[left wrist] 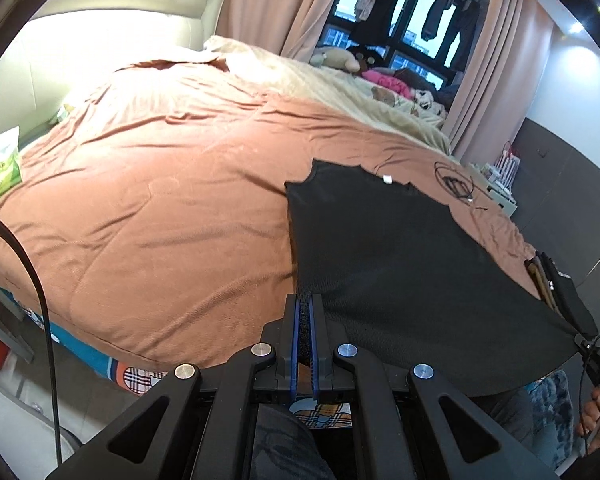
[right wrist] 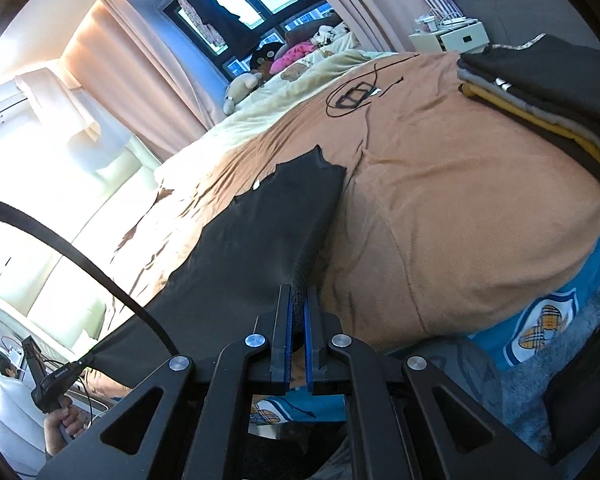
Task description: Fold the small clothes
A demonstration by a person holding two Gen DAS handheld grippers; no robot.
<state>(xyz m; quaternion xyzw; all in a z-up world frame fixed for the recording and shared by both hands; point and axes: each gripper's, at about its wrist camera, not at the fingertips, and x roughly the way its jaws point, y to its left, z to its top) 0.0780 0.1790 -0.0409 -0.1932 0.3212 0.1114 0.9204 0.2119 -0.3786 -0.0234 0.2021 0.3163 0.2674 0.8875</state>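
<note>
Black garment point(left wrist: 379, 248): near hem clamped at opposite corners by left tongs point(left wrist: 305, 320) and right tongs point(right wrist: 298, 312), long axis running away across the bed point(left wrist: 160, 200).

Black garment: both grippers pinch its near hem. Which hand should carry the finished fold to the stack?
Probably right. The stack lies on the right gripper's side; the left gripper holds the garment's far corner.
</note>
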